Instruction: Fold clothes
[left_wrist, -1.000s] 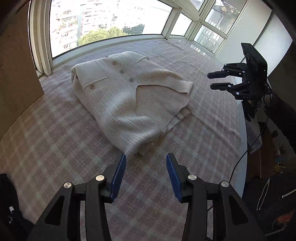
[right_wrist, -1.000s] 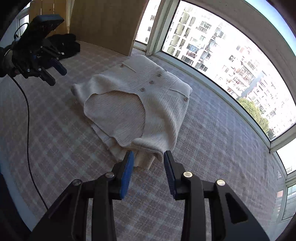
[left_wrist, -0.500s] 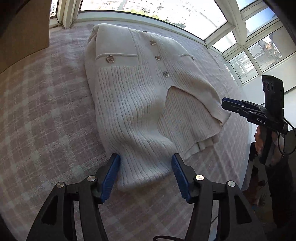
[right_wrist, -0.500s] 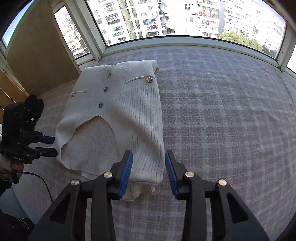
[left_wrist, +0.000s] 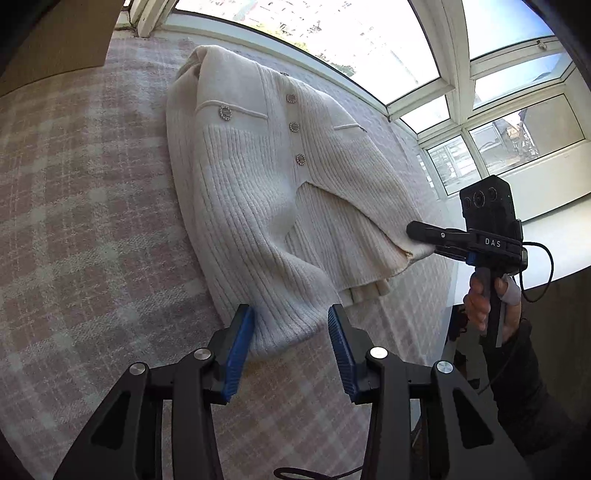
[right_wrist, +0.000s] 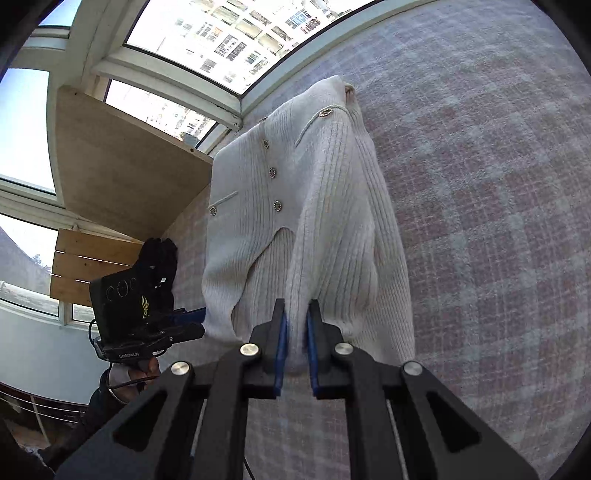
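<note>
A cream ribbed cardigan (left_wrist: 258, 184) with sparkly buttons lies folded on the plaid cloth, collar toward the windows. My left gripper (left_wrist: 290, 314) straddles its near hem corner. The jaws are closing, with the knit between the blue pads and not visibly pinched. My right gripper (right_wrist: 295, 306) is shut on the other hem corner of the cardigan (right_wrist: 332, 221), and the knit rises in a ridge toward the pads. In the left wrist view the right gripper (left_wrist: 412, 230) bites that corner. In the right wrist view the left gripper (right_wrist: 201, 324) sits at the hem's far corner.
A pink plaid cloth (left_wrist: 92, 221) covers the work surface, whose edge runs close behind the right gripper. Windows curve around the far side. A wooden board (right_wrist: 122, 166) leans at one corner, with a dark bundle (right_wrist: 159, 251) below it. A cable (left_wrist: 543, 266) hangs from the right gripper.
Both grippers dropped to the cardigan's near hem and rolled. The right one shut on its corner and the knit lifted. The left jaws widened around the other corner, then narrowed.
</note>
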